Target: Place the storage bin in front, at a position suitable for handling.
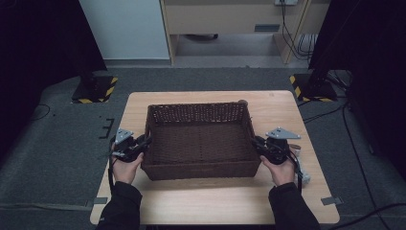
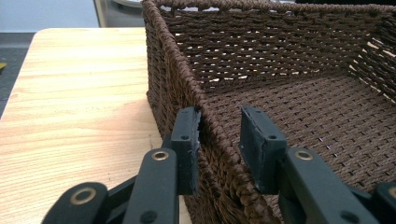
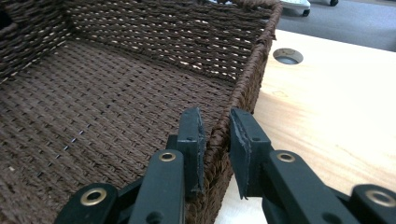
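on the table [image 1: 287, 103], 2 claws straddle the unlabelled basket [image 1: 198, 115] walls.

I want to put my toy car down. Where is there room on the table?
The basket floor is bare. On the table, the widest free strip runs between the basket's near wall and the near edge, between the two sleeves. A narrower strip lies behind the basket. The sides are crowded: the left gripper and right gripper straddle the side walls.
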Action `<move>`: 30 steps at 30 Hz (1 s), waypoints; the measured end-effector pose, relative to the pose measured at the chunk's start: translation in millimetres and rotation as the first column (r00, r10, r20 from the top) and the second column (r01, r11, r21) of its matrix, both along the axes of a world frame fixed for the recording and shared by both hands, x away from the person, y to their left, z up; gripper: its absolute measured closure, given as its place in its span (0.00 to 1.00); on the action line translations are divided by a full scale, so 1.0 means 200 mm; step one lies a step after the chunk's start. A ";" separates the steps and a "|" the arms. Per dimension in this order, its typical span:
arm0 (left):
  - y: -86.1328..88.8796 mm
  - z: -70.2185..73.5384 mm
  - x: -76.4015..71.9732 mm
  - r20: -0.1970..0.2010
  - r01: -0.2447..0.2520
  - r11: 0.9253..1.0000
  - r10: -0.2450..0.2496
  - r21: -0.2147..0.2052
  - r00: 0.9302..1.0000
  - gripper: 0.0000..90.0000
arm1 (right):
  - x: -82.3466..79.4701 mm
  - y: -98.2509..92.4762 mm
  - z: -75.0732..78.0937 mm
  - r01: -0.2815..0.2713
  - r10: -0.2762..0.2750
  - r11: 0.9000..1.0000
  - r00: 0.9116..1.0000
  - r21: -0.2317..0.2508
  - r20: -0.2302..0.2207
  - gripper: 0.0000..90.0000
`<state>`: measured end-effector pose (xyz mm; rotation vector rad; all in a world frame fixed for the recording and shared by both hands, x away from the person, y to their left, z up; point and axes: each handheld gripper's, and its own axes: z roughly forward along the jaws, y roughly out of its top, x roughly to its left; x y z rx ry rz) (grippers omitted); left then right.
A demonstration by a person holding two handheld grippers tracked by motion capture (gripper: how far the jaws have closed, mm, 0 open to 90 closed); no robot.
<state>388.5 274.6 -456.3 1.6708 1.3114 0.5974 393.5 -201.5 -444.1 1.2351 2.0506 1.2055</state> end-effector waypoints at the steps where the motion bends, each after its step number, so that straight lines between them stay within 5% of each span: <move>1: 0.00 0.00 -0.01 -0.001 0.004 1.000 -0.004 -0.002 1.000 0.74 | -0.02 0.00 0.00 -0.002 0.002 1.000 1.000 0.003 -0.001 0.83; 11: -0.03 0.01 -0.08 0.029 0.019 0.998 -0.020 0.057 0.999 0.74 | -0.16 -0.02 0.00 0.005 -0.005 1.000 1.000 0.012 0.005 0.82; 16: -0.01 0.00 -0.05 0.025 0.026 0.999 -0.027 0.027 0.999 0.73 | -0.17 -0.02 0.00 0.015 -0.015 1.000 1.000 0.012 0.004 0.82; 24: -0.02 0.00 -0.05 0.025 0.023 0.998 -0.025 0.055 0.999 0.71 | -0.16 -0.02 -0.01 0.003 -0.003 1.000 1.000 0.009 0.019 0.80; 30: 0.00 -0.01 -0.05 0.027 -0.003 0.999 0.002 0.032 1.000 0.59 | -0.16 -0.06 0.03 -0.012 0.011 1.000 0.998 0.028 0.058 0.66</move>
